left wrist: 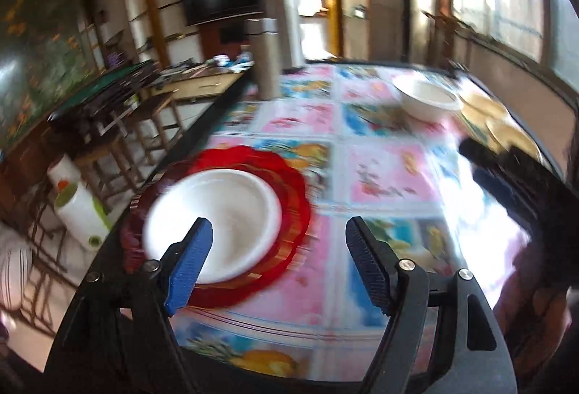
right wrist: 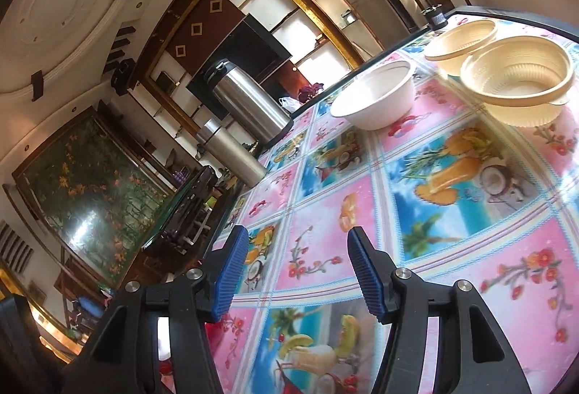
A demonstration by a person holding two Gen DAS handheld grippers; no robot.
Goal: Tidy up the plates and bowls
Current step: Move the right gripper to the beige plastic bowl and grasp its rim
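Both the left gripper [left wrist: 278,225] and right gripper [right wrist: 297,234] gape wide and empty above the tabletop [right wrist: 470,249]; a white plate [left wrist: 213,223] on a red plate [left wrist: 289,198] lies by the left fingers, while farther ahead a white bowl [right wrist: 374,97] and two cream bowls [right wrist: 517,86] could slide if nudged.

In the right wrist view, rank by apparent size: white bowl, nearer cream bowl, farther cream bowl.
1. Nearer cream bowl, largest.
2. White bowl.
3. Farther cream bowl, smallest, though partly hidden and farther off; the two cream bowls may really match.
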